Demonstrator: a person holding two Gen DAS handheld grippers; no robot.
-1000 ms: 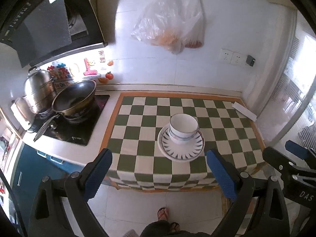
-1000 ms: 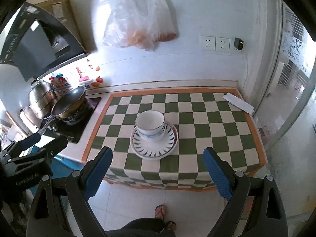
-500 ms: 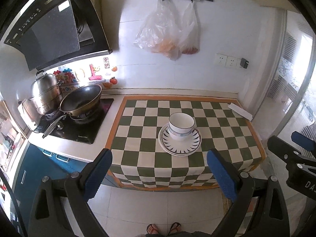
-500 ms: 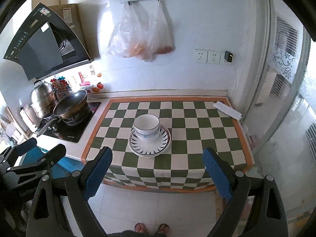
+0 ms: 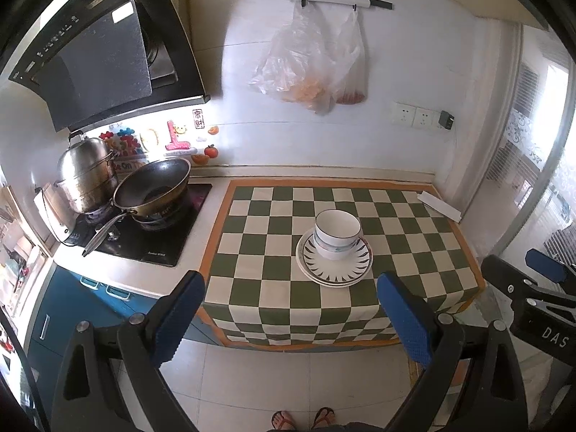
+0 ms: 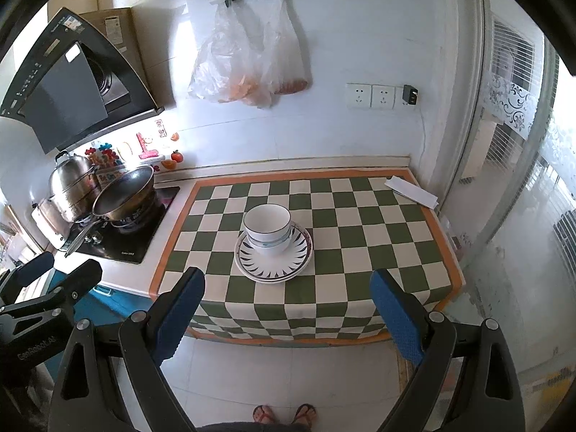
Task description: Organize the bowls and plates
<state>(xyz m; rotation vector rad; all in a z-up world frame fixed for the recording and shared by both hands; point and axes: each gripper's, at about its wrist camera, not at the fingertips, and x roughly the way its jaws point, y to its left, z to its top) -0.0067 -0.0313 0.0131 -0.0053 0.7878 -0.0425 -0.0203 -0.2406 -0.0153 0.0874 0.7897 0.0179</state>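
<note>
- Green-and-white checked cloth (image 5: 334, 316) is covering the counter that we are facing, with white wall tiles rising behind it
- We are holding the left gripper (image 5: 289, 315) back over the floor, its blue-padded jaws standing wide apart and gripping nothing
- We are holding the right gripper (image 6: 288, 311) the same way, jaws spread and empty, well short of the cloth's front edge
- Stacked bowls (image 5: 337, 234) are sitting on stacked plates (image 5: 334, 270) near the middle of the cloth; the bowls are resting toward the plates' back left
- A white folded paper (image 6: 412, 190) is lying at the cloth's far right corner
- Off to the left, a dark wok (image 5: 153, 185) is sitting on the black hob (image 5: 151, 243) beside a steel pot (image 5: 86, 176)
- Two plastic bags (image 6: 248, 68) are hanging from a wall rail above the counter
</note>
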